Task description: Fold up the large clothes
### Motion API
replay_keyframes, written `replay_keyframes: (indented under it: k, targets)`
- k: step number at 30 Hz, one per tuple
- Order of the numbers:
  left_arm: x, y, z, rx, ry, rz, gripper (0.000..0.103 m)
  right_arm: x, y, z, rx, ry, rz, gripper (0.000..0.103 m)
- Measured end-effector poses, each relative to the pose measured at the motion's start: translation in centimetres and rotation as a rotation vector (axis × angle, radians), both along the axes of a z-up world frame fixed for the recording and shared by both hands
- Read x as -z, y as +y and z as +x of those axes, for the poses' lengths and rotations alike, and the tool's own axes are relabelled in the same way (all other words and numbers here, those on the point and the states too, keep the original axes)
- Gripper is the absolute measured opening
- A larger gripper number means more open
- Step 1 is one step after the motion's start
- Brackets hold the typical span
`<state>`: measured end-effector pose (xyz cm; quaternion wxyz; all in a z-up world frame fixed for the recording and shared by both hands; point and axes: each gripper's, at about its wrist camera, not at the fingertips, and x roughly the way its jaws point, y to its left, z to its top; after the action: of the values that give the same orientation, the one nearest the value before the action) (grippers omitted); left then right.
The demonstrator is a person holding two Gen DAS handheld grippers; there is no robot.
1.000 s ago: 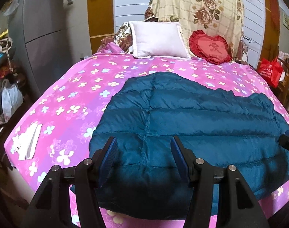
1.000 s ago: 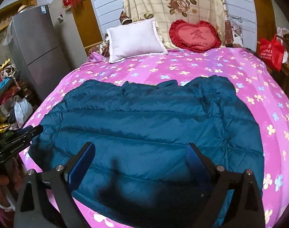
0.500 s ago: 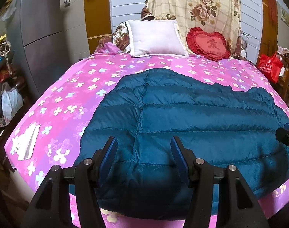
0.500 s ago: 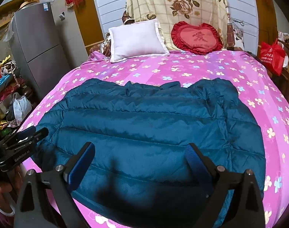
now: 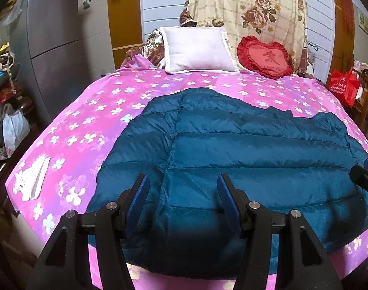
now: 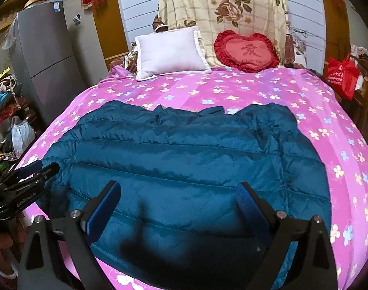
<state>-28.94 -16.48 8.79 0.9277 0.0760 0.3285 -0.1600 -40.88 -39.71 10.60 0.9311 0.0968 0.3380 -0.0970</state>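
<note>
A large teal quilted down jacket (image 5: 244, 159) lies spread flat on the near half of a bed with a pink flowered sheet (image 5: 92, 120); it also shows in the right wrist view (image 6: 184, 164). My left gripper (image 5: 182, 193) is open and empty, hovering above the jacket's near left hem. My right gripper (image 6: 179, 200) is open wider and empty, above the near right hem. The left gripper also shows at the left edge of the right wrist view (image 6: 26, 176). The right gripper's tip shows at the right edge of the left wrist view (image 5: 365, 176).
A white pillow (image 5: 198, 48) and a red heart cushion (image 5: 263, 58) lie at the bed's head. A white folded cloth (image 5: 31, 178) lies at the near left corner. A grey fridge (image 5: 55, 46) and bags stand left; a red bag (image 5: 343, 87) right.
Both grippers have drawn back and risen a little from the jacket, so more of the bed shows. The jacket has not moved. Both grippers stay open.
</note>
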Motion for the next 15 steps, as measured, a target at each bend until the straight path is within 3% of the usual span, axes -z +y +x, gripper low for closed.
replay_keyframes:
  k: [15]
  targets:
    - [-0.1, -1.1, -2.3, 0.0, -0.004, -0.018, 0.04, 1.4, 1.4, -2.0, 0.011, 0.006, -0.021, 0.098]
